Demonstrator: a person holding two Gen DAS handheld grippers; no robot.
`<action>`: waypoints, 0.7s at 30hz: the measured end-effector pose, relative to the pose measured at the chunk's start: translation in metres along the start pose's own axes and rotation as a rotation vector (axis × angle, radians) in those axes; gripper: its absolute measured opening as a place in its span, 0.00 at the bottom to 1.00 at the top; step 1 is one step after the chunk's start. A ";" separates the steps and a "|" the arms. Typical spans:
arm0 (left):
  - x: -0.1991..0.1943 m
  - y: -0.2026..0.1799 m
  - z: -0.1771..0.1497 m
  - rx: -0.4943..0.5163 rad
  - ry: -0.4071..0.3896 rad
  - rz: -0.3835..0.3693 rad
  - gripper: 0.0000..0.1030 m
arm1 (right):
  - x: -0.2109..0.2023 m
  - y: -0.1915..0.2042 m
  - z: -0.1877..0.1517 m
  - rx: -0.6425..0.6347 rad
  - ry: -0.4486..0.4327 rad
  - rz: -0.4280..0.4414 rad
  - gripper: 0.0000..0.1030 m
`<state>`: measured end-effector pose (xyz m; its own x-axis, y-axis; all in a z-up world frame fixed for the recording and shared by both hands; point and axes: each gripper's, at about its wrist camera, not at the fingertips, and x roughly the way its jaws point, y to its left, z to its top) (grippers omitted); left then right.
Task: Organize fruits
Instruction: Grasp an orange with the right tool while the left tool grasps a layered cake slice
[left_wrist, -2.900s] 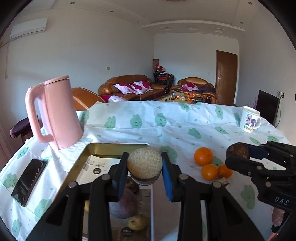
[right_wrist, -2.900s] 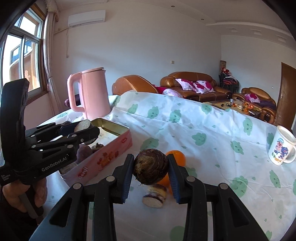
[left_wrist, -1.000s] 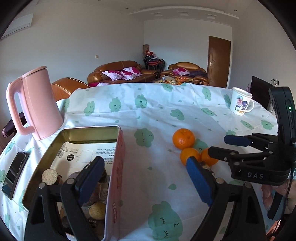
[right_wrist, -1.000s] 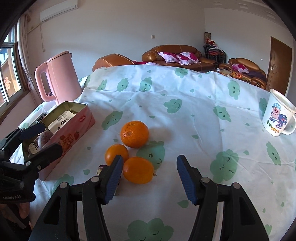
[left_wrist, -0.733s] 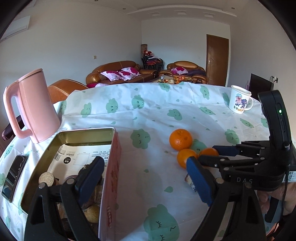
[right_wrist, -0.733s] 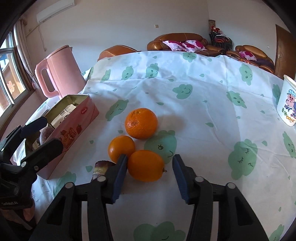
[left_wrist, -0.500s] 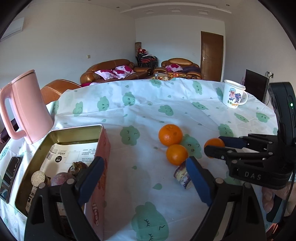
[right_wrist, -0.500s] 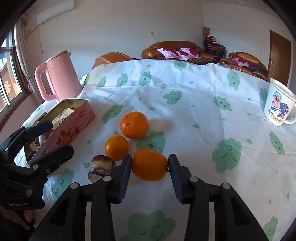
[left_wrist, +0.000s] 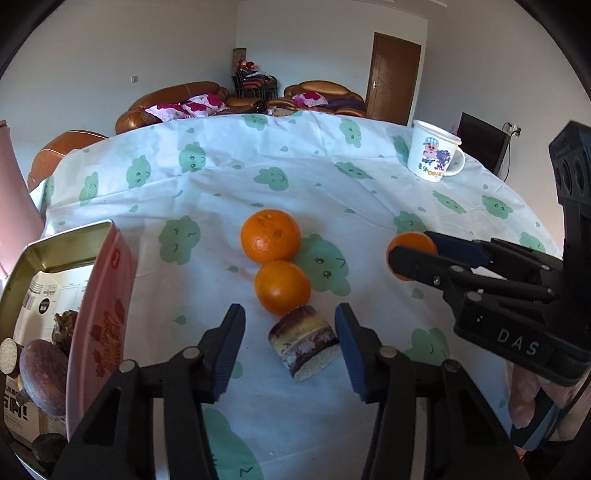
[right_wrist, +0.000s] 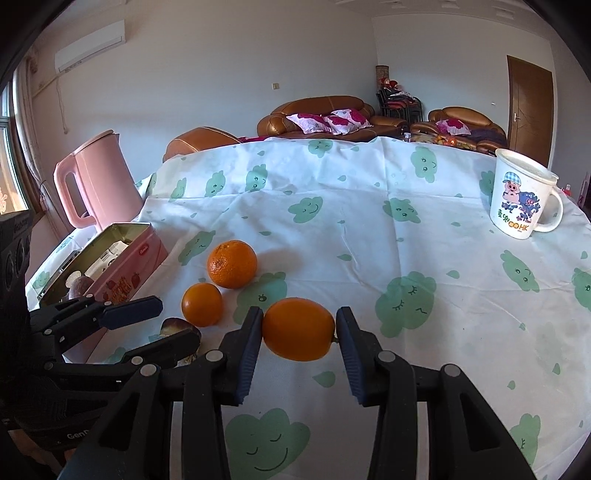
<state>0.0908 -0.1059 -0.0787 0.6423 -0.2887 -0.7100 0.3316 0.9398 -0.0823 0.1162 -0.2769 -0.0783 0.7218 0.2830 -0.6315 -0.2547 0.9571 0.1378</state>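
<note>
— Now, item one: what does your right gripper (right_wrist: 299, 334) hold?
— An orange (right_wrist: 298, 328), pinched between both fingers, lifted off the cloth, likely bound for the tin (right_wrist: 122, 254).
— Item two, your left gripper (left_wrist: 290, 352)?
— Fingers spread, straddling the cut root piece (left_wrist: 303, 341) on the tablecloth (left_wrist: 332, 192), ready to close.
— Remaining stock?
— Two oranges (left_wrist: 270, 236) beside it.

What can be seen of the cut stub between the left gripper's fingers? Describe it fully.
The cut stub is a short cylinder lying on its side on the tablecloth, with purple-brown skin streaked yellow and a pale, grainy cut face turned toward the camera. It sits between the open fingers of the left gripper, close to the right finger; contact is unclear. Its far end seems to touch the nearest orange.
</note>
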 end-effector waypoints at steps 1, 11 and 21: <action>-0.001 -0.002 0.000 0.008 -0.004 -0.012 0.37 | 0.000 0.000 0.000 -0.001 -0.001 0.000 0.42; -0.011 -0.010 -0.001 0.050 -0.057 0.009 0.14 | -0.004 0.003 -0.002 -0.017 -0.026 0.017 0.42; -0.008 -0.008 -0.001 0.041 -0.044 0.050 0.77 | -0.004 0.002 -0.001 -0.010 -0.024 0.018 0.42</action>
<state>0.0822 -0.1108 -0.0726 0.6882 -0.2499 -0.6811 0.3252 0.9455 -0.0183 0.1116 -0.2764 -0.0765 0.7325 0.3017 -0.6102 -0.2743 0.9512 0.1411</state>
